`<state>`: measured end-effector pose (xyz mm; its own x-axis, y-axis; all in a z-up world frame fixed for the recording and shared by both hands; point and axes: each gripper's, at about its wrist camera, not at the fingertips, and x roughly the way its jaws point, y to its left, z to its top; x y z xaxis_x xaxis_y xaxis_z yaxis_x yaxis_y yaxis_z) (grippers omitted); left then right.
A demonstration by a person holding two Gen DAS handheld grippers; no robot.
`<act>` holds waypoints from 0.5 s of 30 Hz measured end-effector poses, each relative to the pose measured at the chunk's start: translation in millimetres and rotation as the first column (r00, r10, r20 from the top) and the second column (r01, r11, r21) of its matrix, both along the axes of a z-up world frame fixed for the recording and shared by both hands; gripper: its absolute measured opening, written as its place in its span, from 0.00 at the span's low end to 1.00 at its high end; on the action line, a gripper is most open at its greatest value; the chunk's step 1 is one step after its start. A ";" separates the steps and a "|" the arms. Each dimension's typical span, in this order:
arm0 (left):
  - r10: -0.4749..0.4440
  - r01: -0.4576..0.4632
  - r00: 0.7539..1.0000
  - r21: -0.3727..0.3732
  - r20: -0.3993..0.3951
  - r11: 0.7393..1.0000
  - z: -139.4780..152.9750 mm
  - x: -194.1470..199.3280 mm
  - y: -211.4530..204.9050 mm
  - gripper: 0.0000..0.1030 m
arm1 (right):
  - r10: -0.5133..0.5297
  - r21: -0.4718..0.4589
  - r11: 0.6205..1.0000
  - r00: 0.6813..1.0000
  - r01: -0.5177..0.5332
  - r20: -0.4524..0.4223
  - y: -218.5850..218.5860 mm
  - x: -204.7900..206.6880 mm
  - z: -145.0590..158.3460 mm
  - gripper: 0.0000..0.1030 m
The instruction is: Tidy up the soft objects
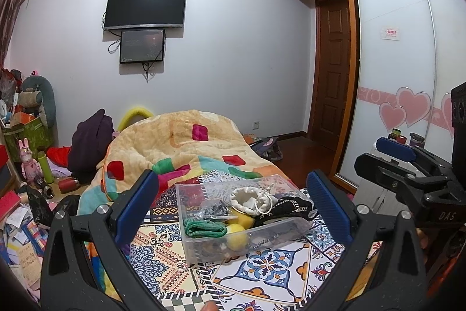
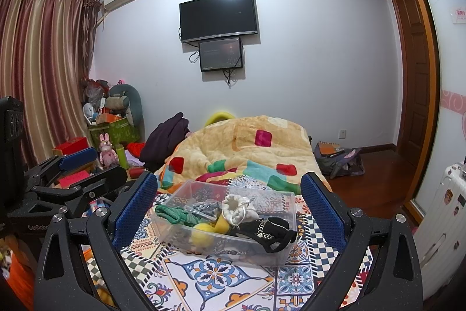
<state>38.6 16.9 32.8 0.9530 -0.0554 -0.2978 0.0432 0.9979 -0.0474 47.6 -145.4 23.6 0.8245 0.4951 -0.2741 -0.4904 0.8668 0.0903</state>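
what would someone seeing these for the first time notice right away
A clear plastic bin sits on the patterned bed cover, holding a green rope, yellow balls, a cream drawstring pouch and a black strappy piece. Both the left gripper and the right gripper frame it with blue fingers spread wide, holding nothing. Behind it lies a bunched, colourful blanket under a wall-mounted TV.

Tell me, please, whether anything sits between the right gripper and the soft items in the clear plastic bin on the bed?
Nothing visible does. The right gripper hangs with its jaws open, and the clear bin lies directly ahead on the patterned cloth. The bin has no lid, so the white pouch and green cord lie exposed.
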 end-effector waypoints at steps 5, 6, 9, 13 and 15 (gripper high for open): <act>0.000 0.000 1.000 0.003 -0.001 1.000 1.0 -0.1 0.2 1.00 | 0.001 0.000 1.000 1.000 -0.001 -0.001 -0.1 0.2 -0.1 0.96; -0.001 0.001 1.000 0.003 0.000 1.000 1.0 -0.1 0.2 1.00 | 0.001 -0.001 1.000 1.000 -0.001 -0.001 -0.1 0.2 0.0 0.96; -0.004 0.004 1.000 0.005 -0.003 1.000 1.1 -0.4 1.1 1.00 | 0.000 -0.002 1.000 1.000 0.000 -0.004 0.0 -0.4 0.2 0.96; -0.004 0.004 1.000 0.002 -0.005 1.000 0.2 -0.5 0.8 1.00 | 0.000 0.000 1.000 1.000 0.000 -0.006 0.3 -1.4 0.4 0.96; -0.003 0.003 1.000 -0.001 -0.006 1.000 0.1 -0.5 1.6 1.00 | 0.000 -0.001 1.000 1.000 0.000 -0.006 0.4 -0.6 -1.0 0.96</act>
